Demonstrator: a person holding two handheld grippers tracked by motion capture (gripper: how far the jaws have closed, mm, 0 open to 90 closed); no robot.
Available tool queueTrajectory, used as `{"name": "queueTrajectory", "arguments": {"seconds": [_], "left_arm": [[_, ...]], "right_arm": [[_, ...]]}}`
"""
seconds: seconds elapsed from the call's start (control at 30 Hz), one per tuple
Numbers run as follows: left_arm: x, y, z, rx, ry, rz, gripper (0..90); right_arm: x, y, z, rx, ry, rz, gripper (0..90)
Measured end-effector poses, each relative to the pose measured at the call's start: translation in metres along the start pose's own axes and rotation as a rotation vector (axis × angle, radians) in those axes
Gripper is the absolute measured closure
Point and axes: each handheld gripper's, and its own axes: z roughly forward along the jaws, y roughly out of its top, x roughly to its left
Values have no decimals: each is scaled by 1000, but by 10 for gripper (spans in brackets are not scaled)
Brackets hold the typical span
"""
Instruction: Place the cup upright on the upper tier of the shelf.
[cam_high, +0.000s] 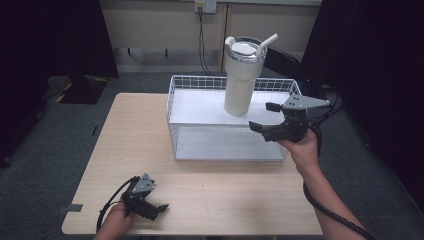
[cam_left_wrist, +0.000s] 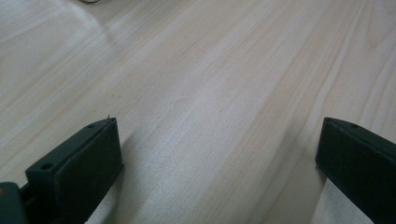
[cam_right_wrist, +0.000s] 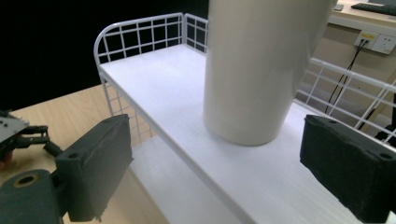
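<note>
The cream tumbler (cam_high: 241, 80) stands upright on the top shelf of the white wire rack (cam_high: 172, 100), toward the rack's back right part, its long axis vertical and its body narrowing toward the base. The high view shows what the gripper cameras miss: the tumbler's lid (cam_high: 244, 48) with a straw (cam_high: 266, 44) slanting up and to the right, and a handle-like lug on the lid's left side. The right gripper view crops all of that away and gives instead the tumbler's lower body (cam_right_wrist: 257, 70) at close range, its rounded base resting flat on the white shelf board, with the rack's mesh rail (cam_right_wrist: 140, 32) running round behind it and the lower shelf visible under the front edge. The right gripper (cam_high: 265, 116) is held just in front of and to the right of the tumbler, level with the top shelf, jaws spread wide and empty, one to each side of the tumbler's base without touching it. The left gripper (cam_high: 159, 208) rests well apart, near the front left of the wooden table (cam_high: 130, 130); its own view shows bare wood grain (cam_left_wrist: 210, 93) between jaws that are also wide apart and hold nothing.
</note>
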Motion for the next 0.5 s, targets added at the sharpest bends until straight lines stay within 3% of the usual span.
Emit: {"name": "queueTrajectory", "arguments": {"seconds": [0.3,0.5], "left_arm": [[0,0,0,3,1,4,0],[0,0,0,3,0,4,0]], "right_arm": [[10,-17,-3,13,44,-14,87],[26,-31,-4,24,98,-28,87]]}}
